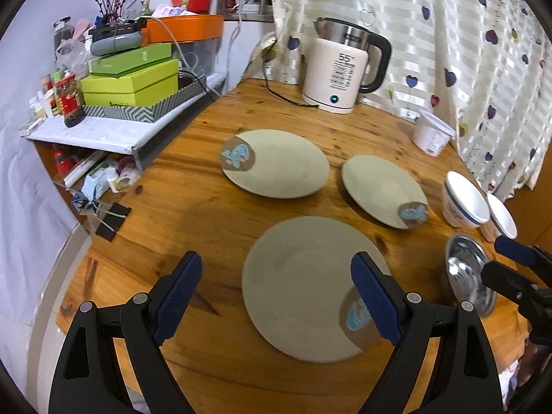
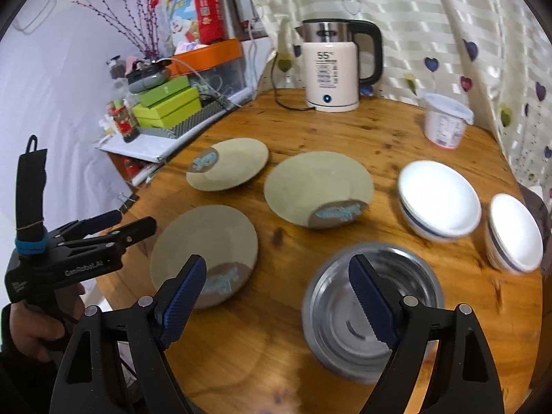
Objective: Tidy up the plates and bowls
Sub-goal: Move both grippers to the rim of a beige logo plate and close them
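While both wide open, left hand-held gripper (image 1: 276, 296) above near plate (image 1: 303, 289), right hand-held gripper (image 2: 279, 300) beside steel bowl (image 2: 372, 310).

Both tools share one build. The left gripper (image 1: 276, 296) and the right gripper (image 2: 277, 302) have glossy black plastic arms with triangular cut-outs and round silver rivets at the pivots. Their fingers (image 2: 184, 291) carry dark blue ribbed pads with saw-toothed edges. Seen from the right wrist, the left tool's black body bears white lettering, a blue band and a thin rubber band around its upright black handle.
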The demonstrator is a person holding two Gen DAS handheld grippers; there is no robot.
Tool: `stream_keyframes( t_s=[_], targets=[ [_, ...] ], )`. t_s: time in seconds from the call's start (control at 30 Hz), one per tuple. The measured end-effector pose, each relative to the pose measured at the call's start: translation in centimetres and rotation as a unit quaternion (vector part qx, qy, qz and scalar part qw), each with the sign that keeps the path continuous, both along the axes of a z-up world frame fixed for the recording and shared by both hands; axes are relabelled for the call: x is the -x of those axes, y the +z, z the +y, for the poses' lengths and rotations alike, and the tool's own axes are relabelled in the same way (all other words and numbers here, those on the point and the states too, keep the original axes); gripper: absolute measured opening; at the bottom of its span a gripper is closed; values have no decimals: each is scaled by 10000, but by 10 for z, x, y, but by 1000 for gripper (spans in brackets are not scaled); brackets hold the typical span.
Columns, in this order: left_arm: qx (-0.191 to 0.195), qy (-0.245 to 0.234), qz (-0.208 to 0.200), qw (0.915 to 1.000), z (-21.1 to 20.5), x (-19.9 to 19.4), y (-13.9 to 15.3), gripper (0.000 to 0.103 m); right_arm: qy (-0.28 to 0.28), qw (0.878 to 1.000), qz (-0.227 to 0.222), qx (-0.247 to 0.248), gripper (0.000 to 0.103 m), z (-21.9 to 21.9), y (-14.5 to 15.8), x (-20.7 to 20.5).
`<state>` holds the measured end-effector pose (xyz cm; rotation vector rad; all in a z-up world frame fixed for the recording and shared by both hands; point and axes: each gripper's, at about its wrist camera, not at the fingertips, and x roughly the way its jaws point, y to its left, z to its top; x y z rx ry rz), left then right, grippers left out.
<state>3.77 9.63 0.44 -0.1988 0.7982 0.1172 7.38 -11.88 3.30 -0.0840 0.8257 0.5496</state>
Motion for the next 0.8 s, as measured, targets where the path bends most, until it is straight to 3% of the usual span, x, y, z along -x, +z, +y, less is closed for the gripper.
stream_keyframes(
  t_s=[0.43,0.57,0.8],
  targets=[
    [159,248,-12,9996,38,-37,2,86,394,9980,415,-264,86,37,-1,-58],
    [176,298,-4,9994,47,-49,2,78,388,9981,421,-208,86,48,-1,-76],
    [248,317,101,9991,57,-74,-6,78,543,9977,414,-28,84,74,2,-111]
  ],
)
